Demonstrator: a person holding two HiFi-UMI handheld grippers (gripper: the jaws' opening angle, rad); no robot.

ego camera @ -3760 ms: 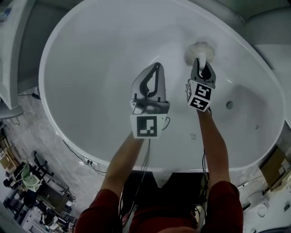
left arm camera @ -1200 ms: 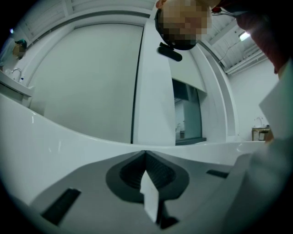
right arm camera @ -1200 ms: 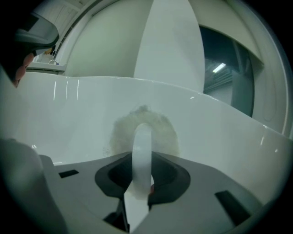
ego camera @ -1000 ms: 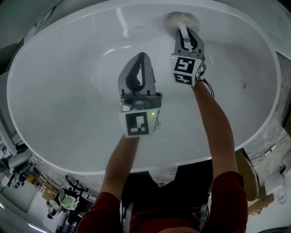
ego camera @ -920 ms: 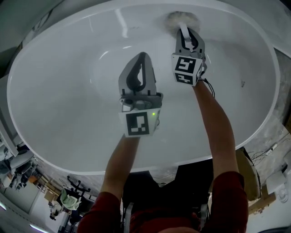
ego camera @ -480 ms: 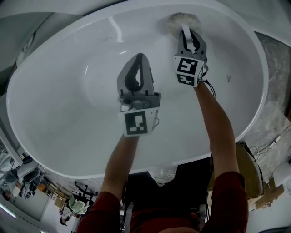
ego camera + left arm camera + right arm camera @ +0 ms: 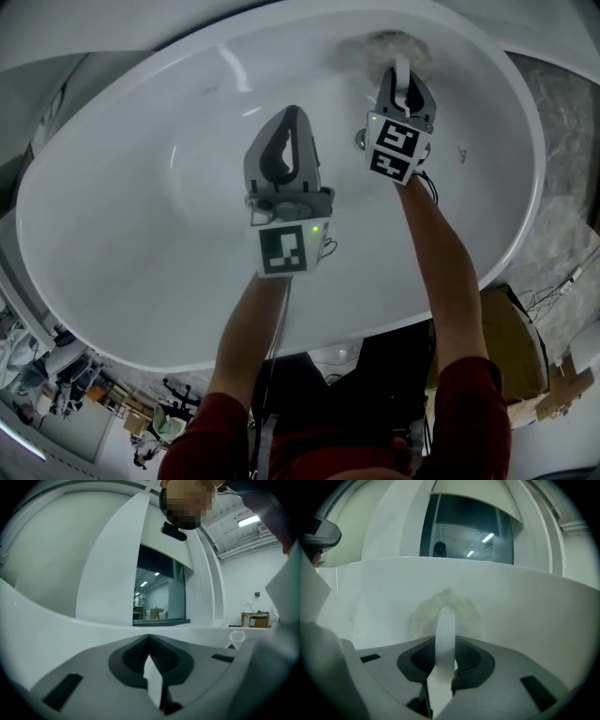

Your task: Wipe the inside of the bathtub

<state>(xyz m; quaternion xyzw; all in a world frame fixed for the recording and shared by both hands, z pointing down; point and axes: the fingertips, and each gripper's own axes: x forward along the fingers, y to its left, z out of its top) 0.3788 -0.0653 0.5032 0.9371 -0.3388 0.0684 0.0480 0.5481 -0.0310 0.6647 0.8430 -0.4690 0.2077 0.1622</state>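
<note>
**A:** In the head view, what do the right tongs (image 7: pixel 403 82) have?

**B:** They pinch a narrow white plastic handle (image 7: pixel 401 67). Just past their tips, a fluffy off-white round pad (image 7: pixel 370 47) lies against the far inner wall of the white oval bathtub (image 7: pixel 122 225). From above the handle is only a sliver. The right gripper view shows it properly, arching up from between the jaws into the pad, which sits flat on the wall straight ahead of the tongs.

**A:** And the left tongs (image 7: pixel 292 112)?

**B:** Pressed together at the tips, holding nothing. They hover over the tub's middle, just to the left of the right tongs. The left gripper view confirms the closed tips. Beyond them it shows the tub's rim and a dark window (image 7: pixel 159 597) with ceiling lights, which the head view misses.

**A:** Anything unclear?

**B:** There is a pale sliver (image 7: pixel 153 681) low between the left jaws, and I cannot tell what it is. A small shiny round fitting (image 7: pixel 359 141) shows beside the right tongs' body in the head view, half covered. How the pad joins the handle is hidden behind the handle itself. The person's bare forearms (image 7: pixel 441 253) cross the tub's near rim and cover parts of it.
</note>
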